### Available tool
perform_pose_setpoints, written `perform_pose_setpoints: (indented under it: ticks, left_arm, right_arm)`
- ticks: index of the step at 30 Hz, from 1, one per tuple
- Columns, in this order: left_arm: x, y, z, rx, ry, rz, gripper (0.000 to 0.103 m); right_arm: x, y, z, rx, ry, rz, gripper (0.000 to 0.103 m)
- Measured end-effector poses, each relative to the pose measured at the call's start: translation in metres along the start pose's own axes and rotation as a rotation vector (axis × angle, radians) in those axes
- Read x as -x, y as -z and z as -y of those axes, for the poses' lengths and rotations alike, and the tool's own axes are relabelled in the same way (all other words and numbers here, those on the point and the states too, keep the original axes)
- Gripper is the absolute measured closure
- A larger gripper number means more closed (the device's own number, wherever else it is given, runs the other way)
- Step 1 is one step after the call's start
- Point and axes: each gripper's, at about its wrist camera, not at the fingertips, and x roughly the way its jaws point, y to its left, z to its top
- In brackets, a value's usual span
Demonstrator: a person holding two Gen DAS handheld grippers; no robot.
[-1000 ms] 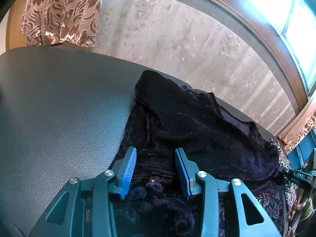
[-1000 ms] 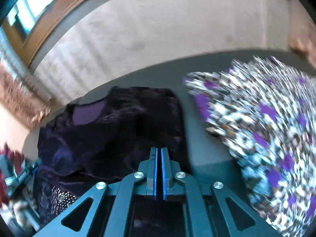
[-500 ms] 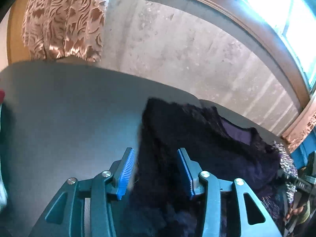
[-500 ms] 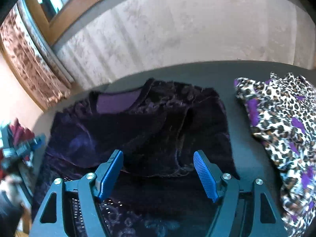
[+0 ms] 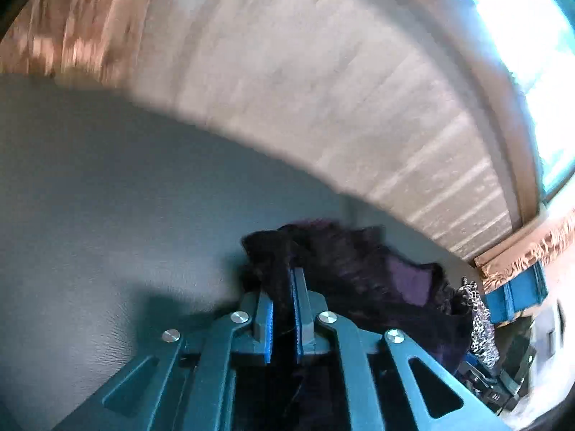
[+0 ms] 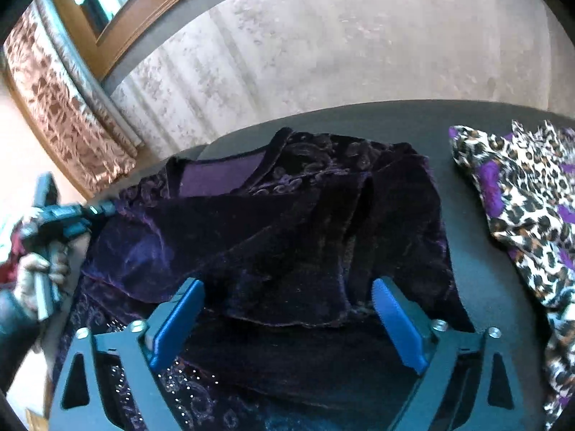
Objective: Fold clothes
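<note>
Presently, as things stood at this moment:
Left hand-held gripper (image 5: pixel 284 280): its blue pads had just been closing and were clamped on a fold of the dark purple velvet garment (image 6: pixel 287 222), with cloth pinched between them; the left wrist view was smeared with motion blur.
Right hand-held gripper (image 6: pixel 287 309): its jaws had just been opening and stood wide apart, released, hovering over the near part of the garment with nothing pressed between the pads.
Garment, place: it lay on the dark grey surface (image 5: pixel 107 186), spread across the middle of the right wrist view, with its lighter purple neckline lining toward the far edge and a folded flap laid over the body.
Garment, near hem: a beaded, patterned border showed under the right gripper's frame.
Leopard-print cloth (image 6: pixel 521 208): it lay on the surface to the right of the velvet garment, apart from it, with purple patches in the print.
Person's hand (image 6: pixel 39 273): it gripped the handle of the left tool at the left edge of the right wrist view, touching the garment's side.
Background: a pale textured wall (image 6: pixel 359 43), a wooden window frame (image 6: pixel 143 10) and a patterned curtain (image 6: pixel 61 107) stood behind the surface.
</note>
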Motion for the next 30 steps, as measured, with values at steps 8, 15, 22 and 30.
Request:
perform_pose_setpoints:
  ticks: [8,15,22,30]
  left_arm:
    - [-0.029,0.011,-0.002,-0.17,-0.44,-0.009,0.095]
    - [0.012,0.013,-0.007,0.021,-0.565,0.081,0.059]
    - [0.034,0.068,0.057,-0.276,-0.44,0.133,0.055]
    - [0.011,0.084,0.037,-0.216,-0.43,-0.009,0.038]
  right_arm:
    - [-0.008,0.002,-0.016,0.079,0.055,-0.02,0.0]
    - [-0.001,0.005,-0.014,0.069,0.062,0.004,0.0]
    - [0.018,0.001,-0.014,0.041,0.026,0.061,0.019]
    - [-0.01,-0.012,-0.045,0.208,0.07,-0.077,0.08]
